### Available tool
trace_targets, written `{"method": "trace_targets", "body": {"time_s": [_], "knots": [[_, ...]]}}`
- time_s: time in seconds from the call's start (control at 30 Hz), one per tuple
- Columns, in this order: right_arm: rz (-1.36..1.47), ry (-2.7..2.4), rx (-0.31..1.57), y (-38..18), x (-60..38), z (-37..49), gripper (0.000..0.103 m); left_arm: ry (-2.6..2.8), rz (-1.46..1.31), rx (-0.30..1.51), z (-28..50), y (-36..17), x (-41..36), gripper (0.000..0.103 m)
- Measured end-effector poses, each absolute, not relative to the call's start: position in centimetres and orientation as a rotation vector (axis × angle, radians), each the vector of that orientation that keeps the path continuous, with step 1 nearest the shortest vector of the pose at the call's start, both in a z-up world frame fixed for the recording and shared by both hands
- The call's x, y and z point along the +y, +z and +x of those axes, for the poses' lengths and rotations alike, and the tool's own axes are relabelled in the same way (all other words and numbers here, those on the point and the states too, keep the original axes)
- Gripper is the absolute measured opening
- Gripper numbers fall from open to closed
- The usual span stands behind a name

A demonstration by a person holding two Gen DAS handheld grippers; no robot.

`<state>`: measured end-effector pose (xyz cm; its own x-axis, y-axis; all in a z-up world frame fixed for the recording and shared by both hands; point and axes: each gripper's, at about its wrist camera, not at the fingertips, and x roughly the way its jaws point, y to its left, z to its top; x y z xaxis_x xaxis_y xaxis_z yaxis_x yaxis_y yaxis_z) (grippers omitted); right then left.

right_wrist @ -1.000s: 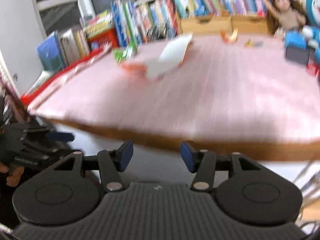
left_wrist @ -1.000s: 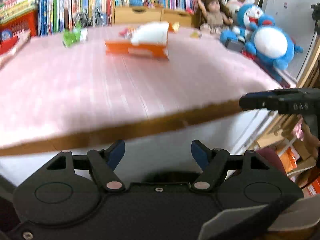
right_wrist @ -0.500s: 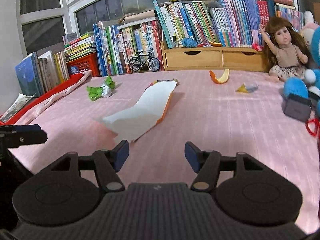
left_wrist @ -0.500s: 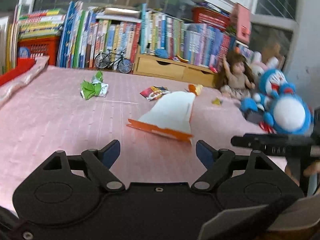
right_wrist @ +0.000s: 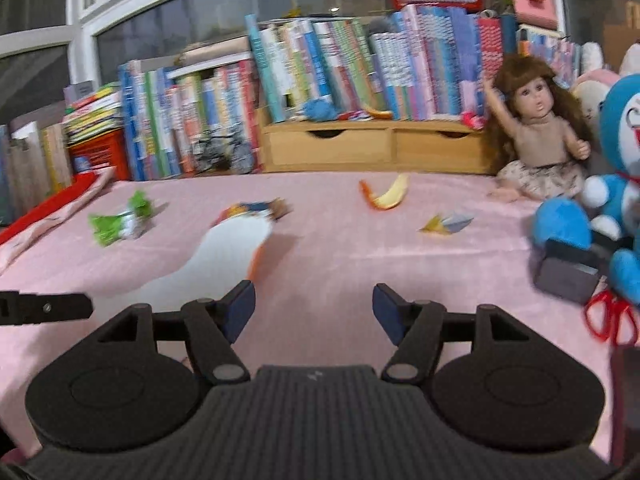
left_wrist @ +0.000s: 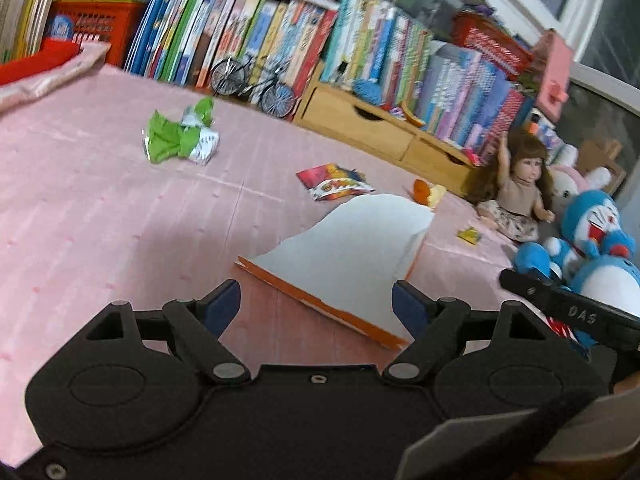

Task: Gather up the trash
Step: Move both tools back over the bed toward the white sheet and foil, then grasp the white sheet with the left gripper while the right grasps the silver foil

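Both grippers hang over the near edge of the pink-covered worktop (left_wrist: 80,208) with nothing taken yet. The left gripper (left_wrist: 316,304) stands wide and empty, its blue pads bracketing the near corner of the white card with the orange edge (left_wrist: 352,264), which lies just ahead of it but untouched. The right gripper (right_wrist: 314,310) is likewise wide and empty, over bare cloth.

The trash is scattered across the worktop. In the left wrist view the crumpled green wrapper (left_wrist: 180,136) sits at about 11 o'clock from the gripper, the colourful snack packet (left_wrist: 334,182) at 12 o'clock beyond the card, and a small yellow scrap (left_wrist: 469,235) at 2 o'clock. In the right wrist view the orange peel (right_wrist: 386,196) lies at 12 o'clock and a folded paper scrap (right_wrist: 446,224) at 1 o'clock.

The risks, as I judge them: the card lies flat, so pads coming straight down would likely slide it along the cloth or bunch the cloth instead of catching its edge. The two grippers are close together, the right one's finger showing at 3 o'clock in the left view, so both reaching for the card could collide. The doll (right_wrist: 536,136), the blue plush toy (right_wrist: 616,184) and the red scissors (right_wrist: 610,320) crowd the right side and could be knocked, or mistaken for trash.
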<state>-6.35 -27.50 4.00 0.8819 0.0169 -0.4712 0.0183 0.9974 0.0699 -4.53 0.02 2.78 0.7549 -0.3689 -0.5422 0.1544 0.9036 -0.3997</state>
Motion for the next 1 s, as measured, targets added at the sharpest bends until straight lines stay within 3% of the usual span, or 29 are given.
{"method": "trace_targets", "body": {"time_s": [0.47, 0.73, 0.8, 1.0], "knots": [[0.093, -0.186, 0.552, 3.1, -33.9, 3.3, 0.077, -0.240, -0.364, 0.692, 0.0, 0.7, -2.8, 0.079], [0.215, -0.200, 0.638, 0.5, -37.3, 8.5, 0.082, -0.201, -0.377, 0.671, 0.4, 0.1, -3.2, 0.040], [0.241, -0.208, 0.632, 0.1, -37.8, 9.2, 0.083, -0.175, -0.364, 0.675, 0.4, 0.0, -3.2, 0.015], [0.234, -0.234, 0.635, -0.5, -38.4, 10.9, 0.083, -0.196, -0.363, 0.649, -0.2, 0.0, -2.9, 0.010]]}}
